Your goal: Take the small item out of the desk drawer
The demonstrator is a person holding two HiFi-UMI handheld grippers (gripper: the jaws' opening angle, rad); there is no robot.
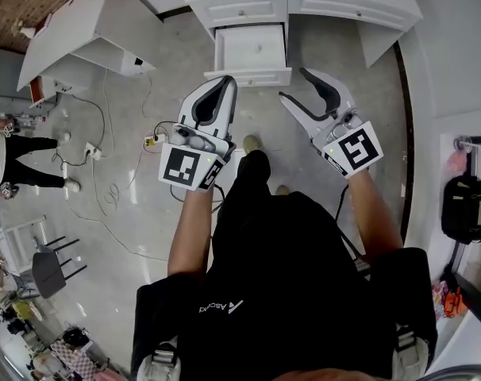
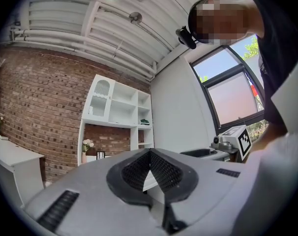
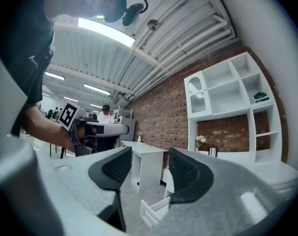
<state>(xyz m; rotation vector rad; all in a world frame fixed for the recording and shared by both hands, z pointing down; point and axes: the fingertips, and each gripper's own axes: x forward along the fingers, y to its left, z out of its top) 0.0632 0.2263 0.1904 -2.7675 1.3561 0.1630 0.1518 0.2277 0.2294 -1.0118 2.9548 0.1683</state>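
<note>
Both empty grippers are held short of the open drawer [image 1: 248, 76] — left gripper [image 1: 225, 82] closed, right gripper [image 1: 294, 84] spread — so the speck-like small item [image 1: 259, 48] inside could be knocked deeper by a misjudged reach.

The white counter [image 1: 304, 2] is cut off by the head view's top edge, so only its front part is seen. On the floor of the open white drawer [image 1: 248, 76] a tiny pale speck [image 1: 259, 48] is seen, too small to be identified. A standing person in black trousers [image 1: 18, 161] is cropped by the left edge, and a black bag [image 1: 467, 209] by the right edge.

In the right gripper view the drawer is partly hidden behind the right claw [image 3: 150, 151]. A dark green thing [image 3: 260, 97] on the white shelf unit [image 3: 227, 113] is too small to be named.

In the left gripper view most of the right claw is hidden behind the grey body of the left claw [image 2: 150, 154].
</note>
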